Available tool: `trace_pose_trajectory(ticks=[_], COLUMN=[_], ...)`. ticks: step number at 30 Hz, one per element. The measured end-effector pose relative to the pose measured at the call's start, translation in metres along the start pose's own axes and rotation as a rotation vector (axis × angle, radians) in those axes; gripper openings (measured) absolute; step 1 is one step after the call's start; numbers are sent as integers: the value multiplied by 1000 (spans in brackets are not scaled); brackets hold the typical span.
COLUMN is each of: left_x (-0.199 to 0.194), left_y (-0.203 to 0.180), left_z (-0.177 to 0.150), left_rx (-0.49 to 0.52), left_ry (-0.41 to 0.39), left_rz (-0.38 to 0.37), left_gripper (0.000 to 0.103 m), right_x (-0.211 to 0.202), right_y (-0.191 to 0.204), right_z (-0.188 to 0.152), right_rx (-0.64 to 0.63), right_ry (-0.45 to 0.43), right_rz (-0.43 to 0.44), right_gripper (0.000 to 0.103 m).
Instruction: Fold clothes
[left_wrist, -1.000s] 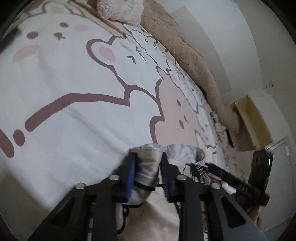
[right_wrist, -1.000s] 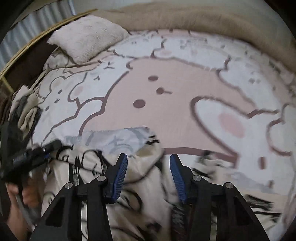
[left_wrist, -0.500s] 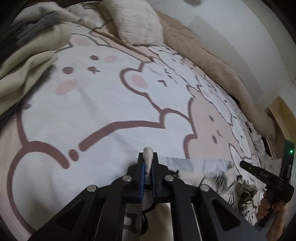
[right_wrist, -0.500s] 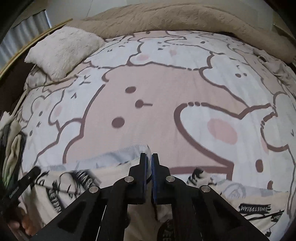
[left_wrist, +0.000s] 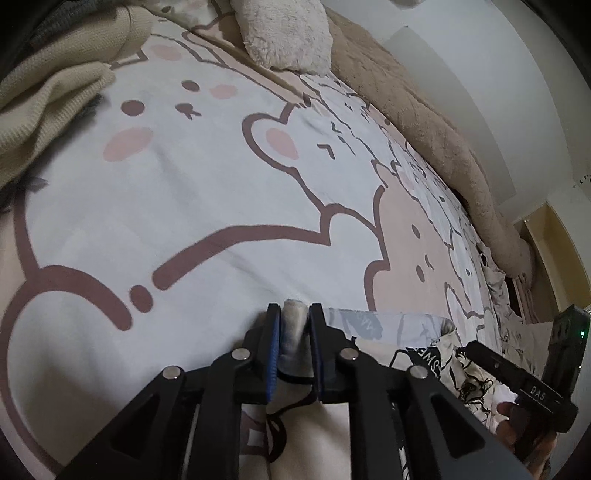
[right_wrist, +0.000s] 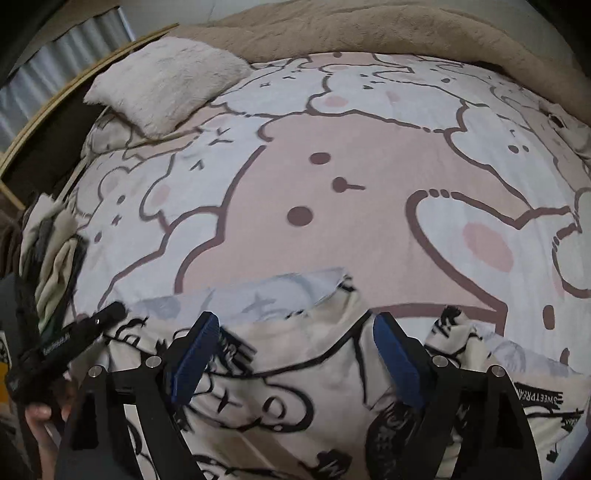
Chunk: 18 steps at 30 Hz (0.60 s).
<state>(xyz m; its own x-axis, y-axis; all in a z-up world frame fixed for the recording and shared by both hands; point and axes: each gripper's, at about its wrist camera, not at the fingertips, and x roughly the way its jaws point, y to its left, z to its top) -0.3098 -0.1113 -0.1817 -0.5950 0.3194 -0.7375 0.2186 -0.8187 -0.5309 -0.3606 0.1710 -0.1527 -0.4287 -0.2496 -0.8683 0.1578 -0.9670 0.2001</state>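
A cream garment with black cartoon print (right_wrist: 295, 373) lies on the bed at the near edge; its grey inside shows along the folded top edge (right_wrist: 258, 295). In the left wrist view my left gripper (left_wrist: 294, 328) still pinches a fold of the garment's hem (left_wrist: 293, 325), its jaws slightly parted. The printed part shows to its right in that view (left_wrist: 436, 354). My right gripper (right_wrist: 291, 354) is open wide, its blue pads (right_wrist: 195, 354) on either side of the garment, holding nothing.
The bed carries a white and pink bear-print sheet (right_wrist: 332, 192). A fluffy pillow (right_wrist: 162, 81) lies at the head. A beige blanket (left_wrist: 424, 122) runs along the wall side. A pile of cream knitwear (left_wrist: 48, 92) lies at the left.
My right gripper was shut on the garment half a second ago and has opened, letting it go. My left gripper's jaws have parted a little around the hem.
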Motion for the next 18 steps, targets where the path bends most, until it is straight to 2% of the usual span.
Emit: trace_pose_trajectory(ticks=[1,3,5,7,10,11,12,13,14,15,18], left_x=[-2,-7,-9,-8,-2,-1,0,0,1,1,4], left_y=[0,0,-1,-2,-4,-5,-6,-7,-8,-10,-15], left_z=[0,1,2,1,0,-1,-2,-3,-4,-5,-7], left_rx=[3,12,21,30,50,57,64,73,82,90,124], left_ry=[-7,-21,-28,-24,5,10,12,12,11,11,-2], left_rz=[2,4,7,9,13,18,26,32,36,40,74], left_gripper=[18,25,30,30,31,31,31,31,31,31,31], right_x=[0,2,8,18,36,44,51,51,48,46,35], right_y=[1,2,5,15,34,38,43,45,46,48,46], right_z=[1,5,10,13,12,9,6,5,6,6,16], right_rx=[15,72,110,80,-29,-64,-99,-117,-120,-124,-86], right_ry=[14,71,128,165,192,211,222,214,195,176,116], right_rz=[-1,36,61,28,-99,-130,-158,-170,-172,-173,-172], right_gripper=[82,59,58,58,58,53,30,23,11,5,5])
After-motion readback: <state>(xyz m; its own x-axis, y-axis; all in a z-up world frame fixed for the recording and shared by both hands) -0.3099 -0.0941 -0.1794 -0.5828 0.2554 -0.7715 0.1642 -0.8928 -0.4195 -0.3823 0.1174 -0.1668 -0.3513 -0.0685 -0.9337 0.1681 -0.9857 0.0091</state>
